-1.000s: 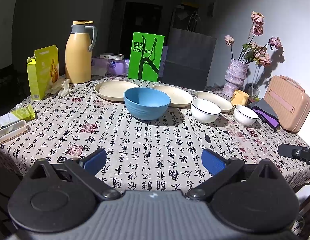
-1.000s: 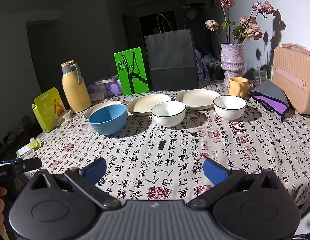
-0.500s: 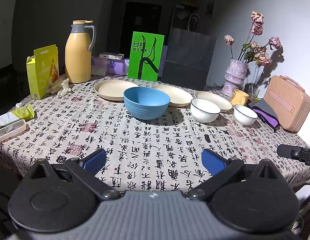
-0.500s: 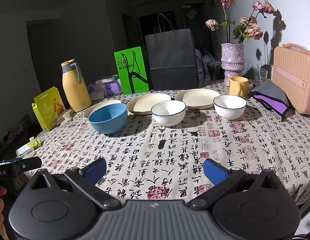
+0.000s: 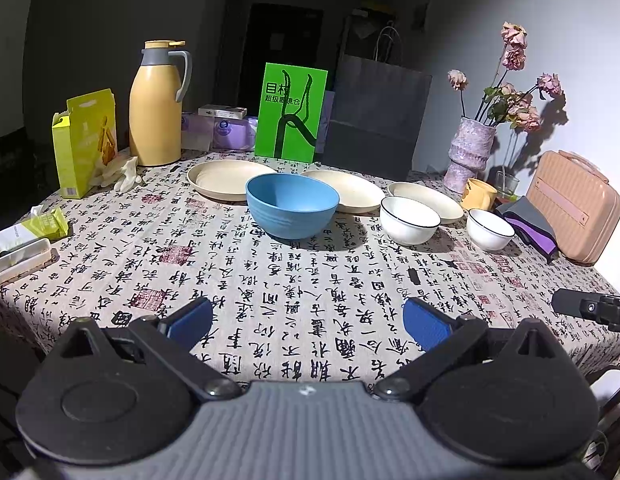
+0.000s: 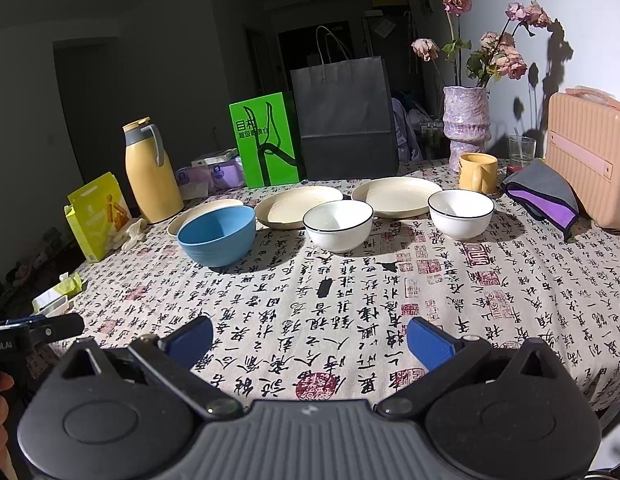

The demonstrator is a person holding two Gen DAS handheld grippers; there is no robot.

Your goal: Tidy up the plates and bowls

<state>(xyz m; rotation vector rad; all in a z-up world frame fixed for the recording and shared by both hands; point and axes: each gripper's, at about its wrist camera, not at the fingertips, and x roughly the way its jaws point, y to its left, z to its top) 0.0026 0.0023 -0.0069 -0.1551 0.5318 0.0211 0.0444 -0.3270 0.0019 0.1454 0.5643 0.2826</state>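
A blue bowl (image 5: pixel 292 205) (image 6: pixel 217 233) stands mid-table with two white black-rimmed bowls (image 5: pixel 410 219) (image 5: pixel 490 234) to its right; the right wrist view shows the white bowls (image 6: pixel 338 225) (image 6: pixel 460 213) too. Behind them lie three cream plates (image 5: pixel 226 178) (image 5: pixel 352 190) (image 5: pixel 426 199). My left gripper (image 5: pixel 308 326) is open over the near table edge, well short of the blue bowl, holding nothing. My right gripper (image 6: pixel 310 340) is open and holds nothing, near the front edge.
A yellow thermos (image 5: pixel 156 104), yellow box (image 5: pixel 86 140), green sign (image 5: pixel 292 112), dark paper bag (image 5: pixel 376 116), flower vase (image 5: pixel 470 152), yellow mug (image 5: pixel 478 195), pink case (image 5: pixel 574 210) and purple cloth (image 5: pixel 530 228) ring the patterned tablecloth (image 5: pixel 310 280). Wipes and a small tray (image 5: pixel 20 260) lie at left.
The left view has shifted very slightly; dishes and both grippers otherwise stay as they were.
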